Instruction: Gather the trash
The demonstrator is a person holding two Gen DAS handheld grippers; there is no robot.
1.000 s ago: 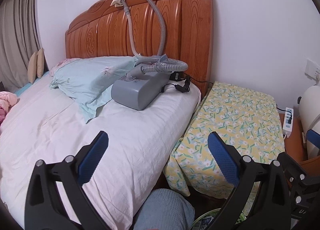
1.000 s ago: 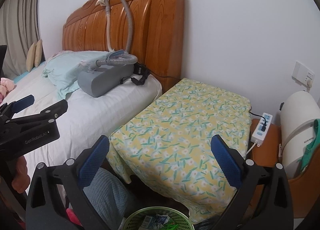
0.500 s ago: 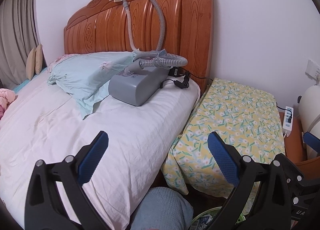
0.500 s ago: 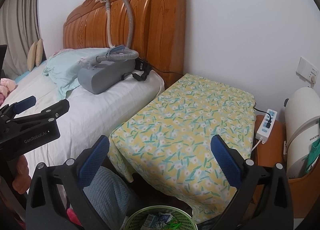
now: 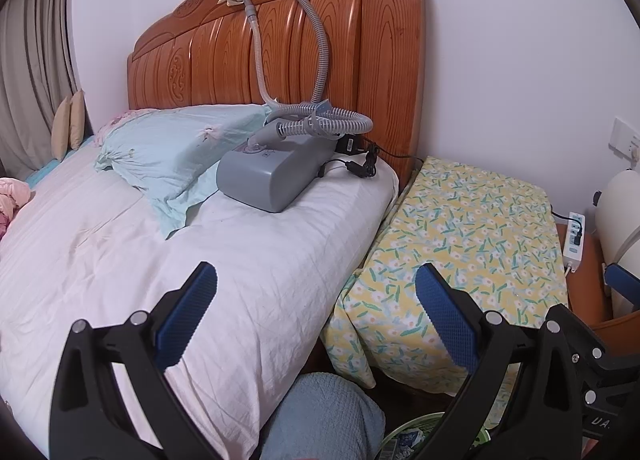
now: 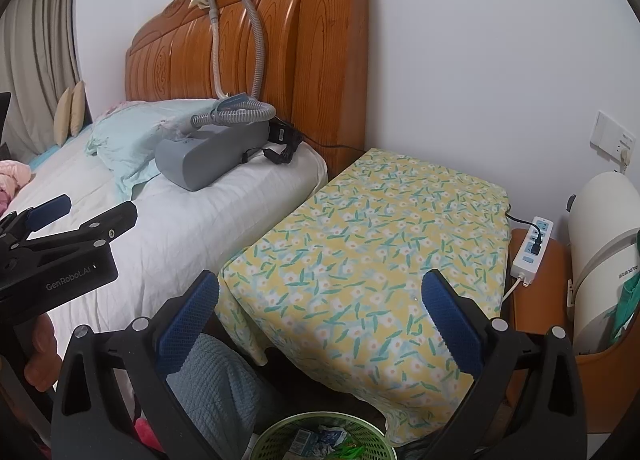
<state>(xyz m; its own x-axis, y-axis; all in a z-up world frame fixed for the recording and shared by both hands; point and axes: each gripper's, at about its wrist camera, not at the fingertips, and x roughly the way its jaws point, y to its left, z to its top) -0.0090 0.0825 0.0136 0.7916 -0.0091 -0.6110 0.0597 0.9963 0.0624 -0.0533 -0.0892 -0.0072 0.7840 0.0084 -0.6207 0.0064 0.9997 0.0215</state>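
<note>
Jaws of left gripper (image 5: 316, 300) and right gripper (image 6: 320, 308) spread wide, empty; round green plastic basket (image 6: 280, 438) holding crumpled wrappers (image 6: 320, 440), below yellow floral-cloth tabletop (image 6: 360, 240).

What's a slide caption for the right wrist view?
Open right gripper above green trash basket, facing floral-covered nightstand beside bed.

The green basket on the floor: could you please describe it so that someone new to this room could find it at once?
Start at the bed with the carved wooden headboard; beside it stands a low table under a yellow flowered cloth. On the floor in front of that table sits the green basket, round, with an openwork plastic wall and crumpled wrappers inside. A blue-grey towel-like cloth lies next to it, but only the basket is bright green.
</note>
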